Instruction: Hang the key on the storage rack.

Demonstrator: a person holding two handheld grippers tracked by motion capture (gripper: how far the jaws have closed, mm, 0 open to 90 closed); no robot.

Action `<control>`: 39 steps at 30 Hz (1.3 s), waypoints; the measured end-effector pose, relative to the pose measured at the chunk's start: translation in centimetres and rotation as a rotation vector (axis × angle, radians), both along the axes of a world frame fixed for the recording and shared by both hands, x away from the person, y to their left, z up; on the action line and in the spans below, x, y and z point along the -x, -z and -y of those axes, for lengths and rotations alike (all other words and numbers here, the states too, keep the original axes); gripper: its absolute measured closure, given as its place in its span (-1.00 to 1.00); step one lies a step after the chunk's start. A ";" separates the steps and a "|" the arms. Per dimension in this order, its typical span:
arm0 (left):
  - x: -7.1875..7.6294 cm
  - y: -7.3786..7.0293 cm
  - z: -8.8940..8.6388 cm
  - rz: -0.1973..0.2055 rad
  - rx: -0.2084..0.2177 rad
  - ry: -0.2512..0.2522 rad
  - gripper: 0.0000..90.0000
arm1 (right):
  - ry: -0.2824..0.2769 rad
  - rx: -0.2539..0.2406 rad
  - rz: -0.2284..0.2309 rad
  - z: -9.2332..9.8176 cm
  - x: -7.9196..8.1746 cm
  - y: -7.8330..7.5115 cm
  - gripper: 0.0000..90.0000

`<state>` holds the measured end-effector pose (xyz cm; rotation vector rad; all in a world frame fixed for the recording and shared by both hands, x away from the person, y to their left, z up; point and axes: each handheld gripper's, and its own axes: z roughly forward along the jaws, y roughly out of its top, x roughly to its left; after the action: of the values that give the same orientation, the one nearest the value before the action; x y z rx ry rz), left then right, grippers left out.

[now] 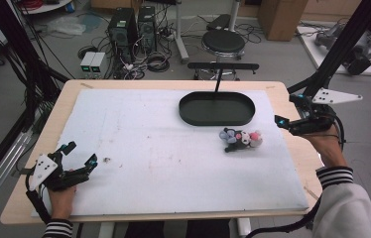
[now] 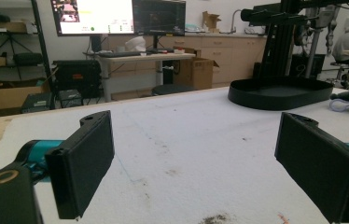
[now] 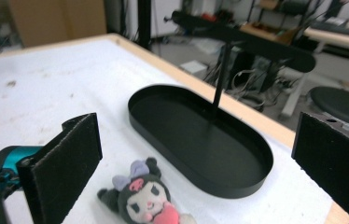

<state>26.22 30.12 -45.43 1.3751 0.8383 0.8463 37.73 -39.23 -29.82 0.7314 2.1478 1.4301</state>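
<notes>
A small plush toy (image 1: 241,139), dark with a purple bow and a pink part, lies on the white mat just in front of the black oval tray (image 1: 216,108). An upright post with a black crossbar rises from the tray. My right gripper (image 1: 288,110) hovers open to the right of the toy, above the table's right edge; in the right gripper view the plush toy (image 3: 144,195) lies between and below its wide jaws, with the tray (image 3: 200,140) beyond. My left gripper (image 1: 79,154) rests open at the near left of the mat, nothing between its jaws.
The white mat (image 1: 149,148) covers most of the wooden table (image 1: 292,148). A dark smudge (image 1: 107,159) marks the mat near the left gripper. Beyond the far edge stand a stool (image 1: 223,42), computer towers and cables on the floor.
</notes>
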 end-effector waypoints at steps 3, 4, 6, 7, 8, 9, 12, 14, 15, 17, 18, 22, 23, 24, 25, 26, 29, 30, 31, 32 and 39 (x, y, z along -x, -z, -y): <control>0.0 0.0 0.0 -0.002 0.002 -0.001 -0.73 | -0.031 0.033 -0.027 -0.2 -0.7 -0.1 -0.99; 0.0 0.0 0.0 -0.001 0.000 -0.001 -0.73 | -0.057 0.083 -0.048 -0.4 -1.3 -0.2 -0.99; 0.0 0.0 0.0 -0.002 -0.001 -0.002 -0.73 | -0.083 0.122 -0.065 -0.8 -2.0 -0.2 -0.99; 0.0 0.0 0.0 -0.002 -0.002 -0.003 -0.73 | -0.094 0.136 -0.068 -0.9 -2.3 -0.1 -0.99; 0.0 0.0 0.1 -0.001 -0.004 -0.002 -0.73 | -0.102 0.147 -0.077 -1.1 -2.6 0.0 -0.99; 0.0 0.0 0.1 -0.001 -0.004 -0.002 -0.73 | -0.114 0.161 -0.091 -1.2 -2.8 0.2 -0.99; 0.0 0.0 0.1 -0.002 -0.004 -0.003 -0.73 | -0.145 0.208 -0.120 -1.5 -3.5 0.9 -0.99; 0.0 0.0 0.0 -0.002 -0.001 -0.003 -0.73 | -0.157 0.225 -0.139 -1.7 -4.0 1.3 -0.99; 0.0 0.0 0.0 -0.001 -0.001 -0.004 -0.73 | -0.157 0.225 -0.139 -1.7 -4.0 1.3 -0.99; 0.0 0.0 0.0 -0.001 0.001 -0.003 -0.73 | -0.181 0.250 -0.158 -1.9 -4.6 1.8 -0.99; 0.0 0.0 0.0 -0.001 0.001 -0.003 -0.73 | -0.186 0.259 -0.165 -1.9 -4.7 1.9 -0.99; 0.0 0.0 0.0 -0.002 0.000 -0.004 -0.73 | -0.215 0.319 -0.180 -2.3 -5.2 2.1 -0.99; 0.0 0.0 0.0 -0.002 0.000 -0.005 -0.73 | -0.223 0.332 -0.183 -2.5 -5.4 2.1 -0.99; 0.0 0.0 0.0 -0.002 -0.001 -0.004 -0.73 | -0.243 0.362 -0.188 -2.9 -5.7 2.1 -0.99; 0.0 0.0 0.0 -0.002 -0.001 -0.004 -0.73 | -0.254 0.374 -0.186 -3.1 -5.9 2.2 -0.99; 0.0 0.0 0.0 -0.002 -0.001 -0.005 -0.73 | -0.254 0.374 -0.186 -3.1 -5.9 2.2 -0.99; 0.0 0.0 0.1 -0.001 -0.002 -0.005 -0.73 | -0.275 0.412 -0.197 -3.6 -6.4 2.7 -0.99; 0.0 0.0 0.1 -0.001 -0.002 -0.005 -0.73 | -0.283 0.422 -0.206 -3.7 -6.5 2.9 -0.99; 0.0 0.0 0.1 -0.001 -0.002 -0.005 -0.73 | -0.299 0.460 -0.221 -3.9 -6.7 3.4 -0.99; 0.0 0.0 0.1 -0.001 -0.002 -0.005 -0.73 | -0.310 0.478 -0.227 -4.0 -6.8 3.6 -0.99; 0.0 0.0 0.1 0.000 -0.005 -0.005 -0.73 | -0.358 0.558 -0.273 -5.1 -7.3 5.1 -0.99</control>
<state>26.23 30.05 -45.42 1.3777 0.8409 0.8523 45.01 -34.18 -34.88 0.3544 2.8202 0.8246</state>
